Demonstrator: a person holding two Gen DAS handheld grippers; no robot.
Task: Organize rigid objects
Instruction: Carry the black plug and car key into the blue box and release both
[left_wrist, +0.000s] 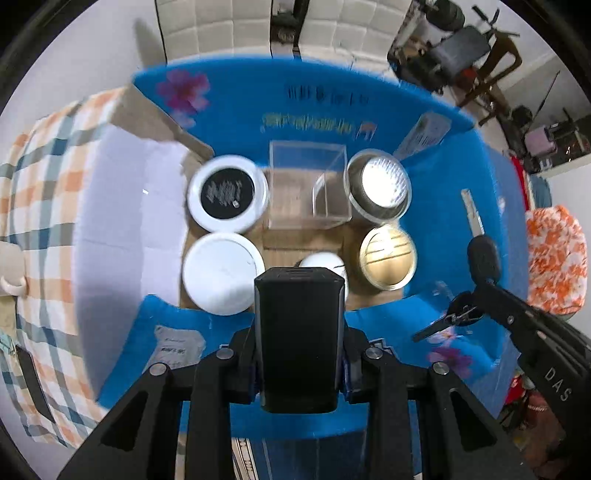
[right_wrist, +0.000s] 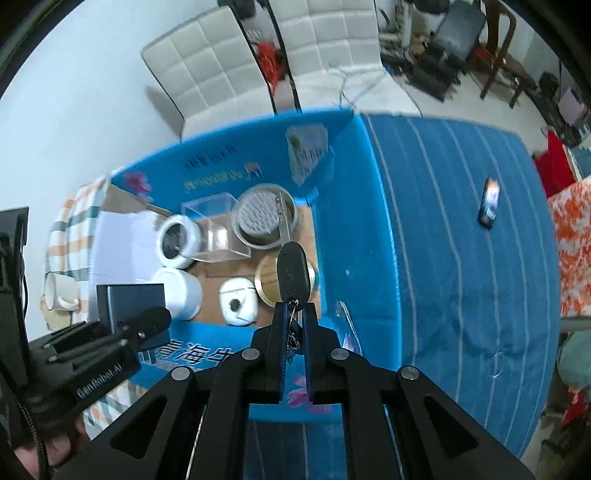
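Inside the open blue cardboard box (left_wrist: 236, 110) 6 containers are sitting on its brown floor: 1 clear square acrylic box (left_wrist: 308, 184) at the back, 1 white round jar with a black label on its lid (left_wrist: 227, 192) to its left, 1 plain white round jar (left_wrist: 221, 271) nearer the camera, 1 clear-walled round jar with a silvery patterned lid (left_wrist: 380, 186) on the right, 1 gold-lidded round tin (left_wrist: 388, 256) in front of that, and 1 small white rounded case (right_wrist: 238, 301) at the front middle, half hidden in the left wrist view.

Above them the left gripper (left_wrist: 299, 369) is pointing almost straight down, its 2 jaws clamping 1 dark grey rectangular block (left_wrist: 297, 339) by its sides, so the block is hanging over the box's front half, above the small white case. In the right wrist view a hand (right_wrist: 51, 446) is gripping this tool's handle.

Over the box's right side the right gripper (right_wrist: 293, 325) is tilting steeply downward, its jaws pinching the ring end of 1 black-headed car key (right_wrist: 291, 271), whose metal blade is reaching out over the 2 right-hand jars.

Outside the box, on the blue striped cloth (right_wrist: 461, 258), 1 dark phone (right_wrist: 489, 201) is lying well apart.
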